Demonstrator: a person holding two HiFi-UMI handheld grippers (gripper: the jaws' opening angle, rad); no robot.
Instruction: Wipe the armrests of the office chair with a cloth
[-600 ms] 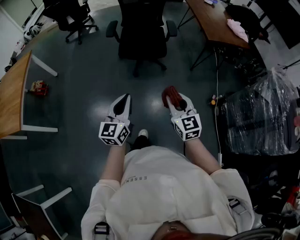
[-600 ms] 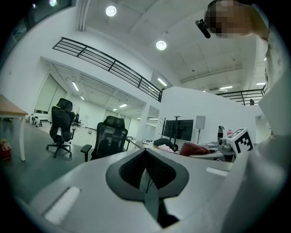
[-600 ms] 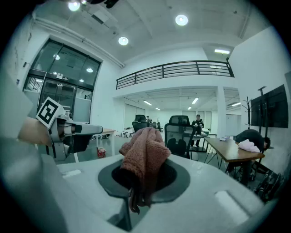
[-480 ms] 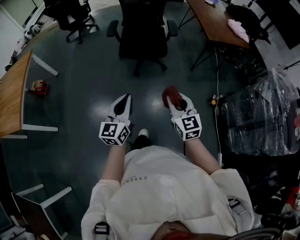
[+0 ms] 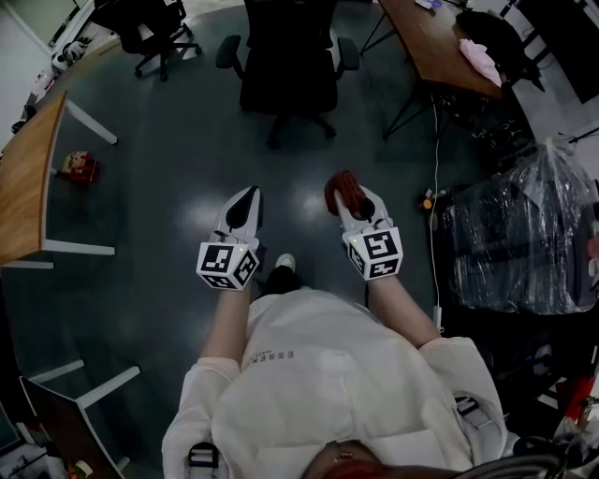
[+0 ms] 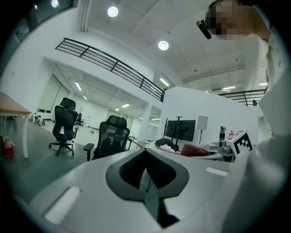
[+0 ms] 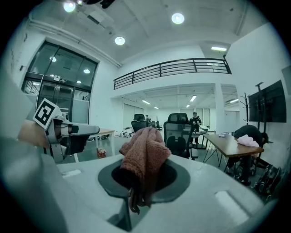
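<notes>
A black office chair [image 5: 287, 64] with two armrests [image 5: 226, 51] stands ahead of me on the dark floor; it also shows in the left gripper view as the office chair [image 6: 107, 139] and in the right gripper view as the office chair [image 7: 178, 135]. My right gripper [image 5: 347, 195] is shut on a reddish-brown cloth [image 5: 341, 192], bunched between its jaws as the cloth [image 7: 144, 157]. My left gripper [image 5: 245, 200] is shut with nothing in it, jaws pressed together [image 6: 146, 175]. Both grippers are held at waist height, well short of the chair.
A wooden desk [image 5: 436, 45] with a pink cloth [image 5: 479, 59] stands at the right, another wooden table [image 5: 26, 178] at the left. A second black chair [image 5: 150, 28] is at the far left. Plastic-wrapped bulk [image 5: 524, 224] and cables crowd the right side.
The chair and desks have slid slightly down in the head view. Both grippers hold the same pose.
</notes>
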